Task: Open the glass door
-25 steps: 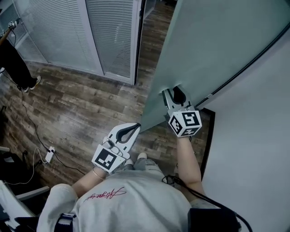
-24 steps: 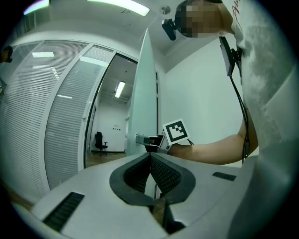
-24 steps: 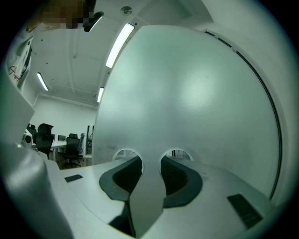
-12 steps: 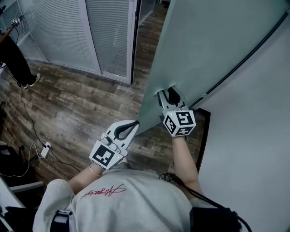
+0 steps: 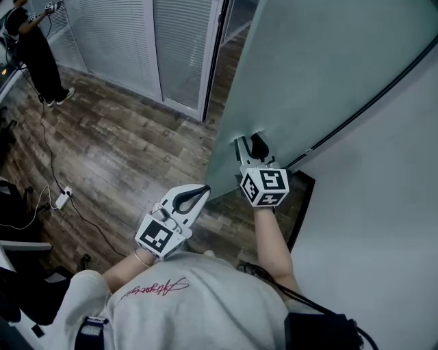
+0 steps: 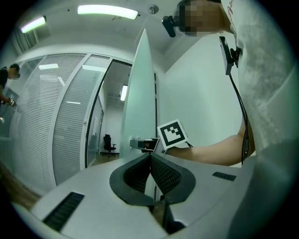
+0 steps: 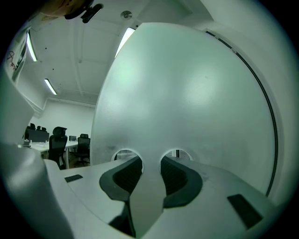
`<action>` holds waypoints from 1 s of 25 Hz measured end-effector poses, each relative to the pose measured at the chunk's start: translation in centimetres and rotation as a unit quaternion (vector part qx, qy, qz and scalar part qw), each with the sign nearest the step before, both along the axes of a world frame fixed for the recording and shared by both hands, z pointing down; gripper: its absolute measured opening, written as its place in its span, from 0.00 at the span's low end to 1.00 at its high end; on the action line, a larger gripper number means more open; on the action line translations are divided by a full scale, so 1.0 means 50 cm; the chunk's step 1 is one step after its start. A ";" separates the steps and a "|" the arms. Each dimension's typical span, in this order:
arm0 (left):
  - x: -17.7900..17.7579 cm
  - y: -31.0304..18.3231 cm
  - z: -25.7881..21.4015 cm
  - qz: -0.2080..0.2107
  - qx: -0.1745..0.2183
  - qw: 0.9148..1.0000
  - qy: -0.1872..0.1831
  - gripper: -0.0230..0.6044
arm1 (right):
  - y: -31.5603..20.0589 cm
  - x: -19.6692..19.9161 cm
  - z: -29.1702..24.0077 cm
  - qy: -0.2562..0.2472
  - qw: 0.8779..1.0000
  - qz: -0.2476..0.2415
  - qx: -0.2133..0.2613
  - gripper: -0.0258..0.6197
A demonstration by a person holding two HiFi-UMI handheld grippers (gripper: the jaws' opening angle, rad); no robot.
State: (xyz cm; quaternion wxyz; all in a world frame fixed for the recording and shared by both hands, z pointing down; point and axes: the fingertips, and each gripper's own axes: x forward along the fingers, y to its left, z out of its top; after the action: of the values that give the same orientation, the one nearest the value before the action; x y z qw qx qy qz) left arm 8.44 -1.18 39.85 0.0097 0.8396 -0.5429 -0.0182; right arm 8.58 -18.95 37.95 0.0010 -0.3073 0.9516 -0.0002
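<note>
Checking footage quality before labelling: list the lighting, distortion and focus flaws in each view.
Head view: even light, fairly sharp; the frosted glass door shows no glare. Left gripper view: fisheye bending, black corners, the long ceiling light blown out. Right gripper view: same fisheye and black corners, green cast over the door.

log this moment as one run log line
right gripper: shut on glass door, strip between two holes | left gripper: shut, empty, near door edge | door: ajar
</note>
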 end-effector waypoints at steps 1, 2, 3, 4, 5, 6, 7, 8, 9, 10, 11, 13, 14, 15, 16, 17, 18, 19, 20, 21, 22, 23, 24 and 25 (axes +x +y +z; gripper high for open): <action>0.010 0.007 0.002 -0.006 0.002 1.000 0.002 0.06 | 0.008 0.006 -0.001 0.000 1.000 -0.006 0.001 0.25; 0.020 0.014 0.003 -0.011 0.006 1.000 0.005 0.06 | 0.016 0.012 -0.002 0.000 1.000 -0.012 0.002 0.25; 0.030 0.020 0.004 -0.016 0.009 1.000 0.007 0.06 | 0.023 0.018 -0.003 0.001 1.000 -0.017 0.003 0.25; 0.042 0.027 0.005 -0.019 0.008 1.000 0.008 0.06 | 0.030 0.025 -0.003 0.002 1.000 -0.022 0.003 0.25; 0.052 0.032 0.005 -0.024 0.006 1.000 0.009 0.06 | 0.036 0.033 -0.003 0.003 1.000 -0.027 0.003 0.25; 0.062 0.036 0.004 -0.029 0.006 0.999 0.011 0.06 | 0.042 0.040 -0.002 0.003 1.000 -0.031 0.003 0.25; 0.069 0.039 0.002 -0.037 0.007 0.999 0.013 0.06 | 0.048 0.048 0.000 0.003 0.999 -0.034 0.003 0.25; 0.075 0.040 -0.001 -0.046 0.009 0.999 0.019 0.06 | 0.054 0.056 0.001 0.004 0.999 -0.038 0.003 0.25; 0.079 0.042 -0.002 -0.055 0.008 0.998 0.024 0.06 | 0.059 0.064 0.003 0.006 0.999 -0.040 0.002 0.25; 0.082 0.044 -0.002 -0.064 0.006 0.998 0.028 0.06 | 0.064 0.072 0.003 0.007 0.999 -0.043 0.002 0.25; 0.086 0.046 -0.001 -0.070 0.006 0.997 0.028 0.06 | 0.069 0.079 0.003 0.007 0.999 -0.046 0.002 0.25; 0.095 0.052 -0.002 -0.075 0.010 0.997 0.021 0.06 | 0.079 0.091 0.000 0.009 0.999 -0.049 0.003 0.25; 0.100 0.054 -0.003 -0.075 0.015 0.997 0.016 0.06 | 0.083 0.097 -0.001 0.009 0.999 -0.050 0.002 0.25; 0.104 0.056 -0.002 -0.073 0.020 0.997 0.010 0.06 | 0.086 0.103 -0.001 0.010 0.999 -0.050 0.002 0.25; 0.107 0.058 0.000 -0.070 0.021 0.997 0.006 0.06 | 0.089 0.111 -0.001 0.010 0.999 -0.048 0.001 0.25; 0.110 0.061 0.001 -0.067 0.017 0.998 0.006 0.06 | 0.092 0.118 0.000 0.010 0.999 -0.046 0.001 0.25; 0.112 0.065 0.002 -0.064 0.010 0.998 0.008 0.06 | 0.095 0.126 0.001 0.010 0.999 -0.043 0.000 0.25; 0.114 0.069 0.003 -0.060 0.004 0.998 0.011 0.06 | 0.099 0.132 0.003 0.010 0.999 -0.041 0.001 0.25; 0.114 0.073 0.004 -0.054 0.000 0.998 0.012 0.06 | 0.104 0.137 0.003 0.009 0.999 -0.040 0.001 0.25; 0.114 0.076 0.007 -0.049 -0.002 0.999 0.012 0.06 | 0.108 0.143 0.003 0.009 0.999 -0.039 0.001 0.25; 0.114 0.077 0.011 -0.045 -0.004 0.999 0.013 0.06 | 0.112 0.149 0.004 0.010 0.999 -0.038 0.001 0.25; 0.114 0.077 0.013 -0.042 -0.006 0.999 0.015 0.06 | 0.115 0.156 0.005 0.011 0.999 -0.037 0.000 0.25; 0.116 0.078 0.013 -0.039 -0.010 0.999 0.018 0.06 | 0.117 0.164 0.005 0.012 0.999 -0.036 -0.002 0.25; 0.118 0.080 0.012 -0.033 -0.014 0.999 0.019 0.06 | 0.119 0.171 0.005 0.012 0.999 -0.037 -0.003 0.25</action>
State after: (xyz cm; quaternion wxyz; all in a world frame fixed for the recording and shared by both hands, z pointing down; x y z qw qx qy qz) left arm 14.33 2.80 40.43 0.0314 0.8204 -0.5703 -0.0267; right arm 17.14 -13.00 38.20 -0.0110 -0.2719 0.9623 0.0002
